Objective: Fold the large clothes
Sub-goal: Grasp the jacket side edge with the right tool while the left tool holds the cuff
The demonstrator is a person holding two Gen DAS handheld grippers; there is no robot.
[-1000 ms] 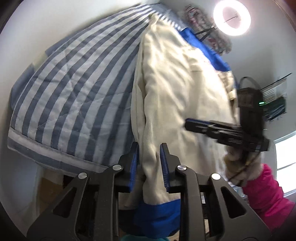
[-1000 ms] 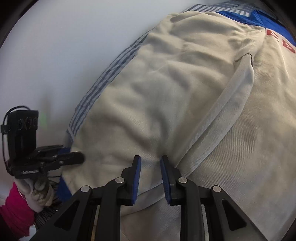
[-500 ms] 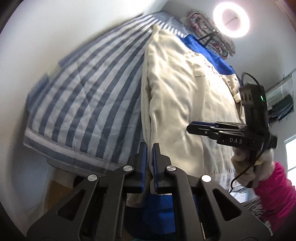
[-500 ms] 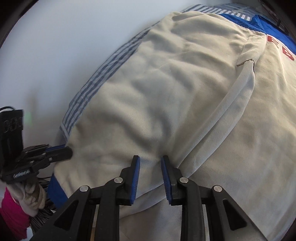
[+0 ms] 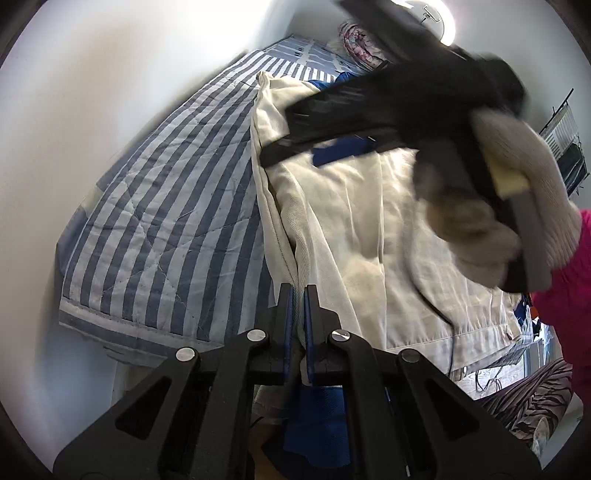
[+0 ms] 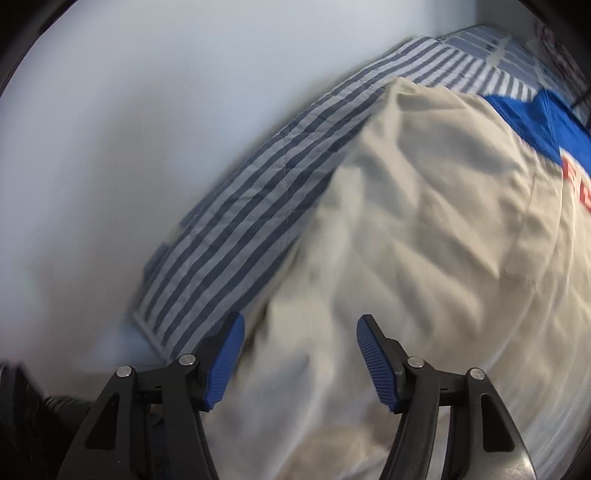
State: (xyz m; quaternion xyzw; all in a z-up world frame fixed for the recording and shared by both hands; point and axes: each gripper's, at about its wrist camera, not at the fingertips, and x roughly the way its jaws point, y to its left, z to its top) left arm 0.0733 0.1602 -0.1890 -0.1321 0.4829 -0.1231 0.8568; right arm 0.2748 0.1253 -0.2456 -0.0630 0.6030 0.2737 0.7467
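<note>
A large cream garment (image 5: 343, 206) with blue trim and red letters lies spread on a striped bed. My left gripper (image 5: 299, 299) is shut on the garment's near side edge, and the cloth rises in a fold from its pads. In the left wrist view my right gripper (image 5: 332, 129) passes close overhead, blurred, held by a gloved hand (image 5: 517, 192) with a pink sleeve. In the right wrist view the right gripper (image 6: 299, 354) hovers over the cream garment (image 6: 424, 229) near its left edge. Its jaws are opening wide, and nothing is pressed between the blue pads (image 6: 225, 362).
The blue-and-white striped bedspread (image 5: 166, 206) runs along a white wall (image 5: 110, 74). A ring lamp (image 5: 439, 18) and a patterned bundle (image 5: 354, 40) sit at the far end. A wire rack (image 5: 565, 144) stands at the right, and zebra-print fabric (image 5: 528, 398) lies low right.
The left jaws have closed on the garment's edge and lifted it a little. The right jaws have spread wide and swung left over the garment, close across the left view.
</note>
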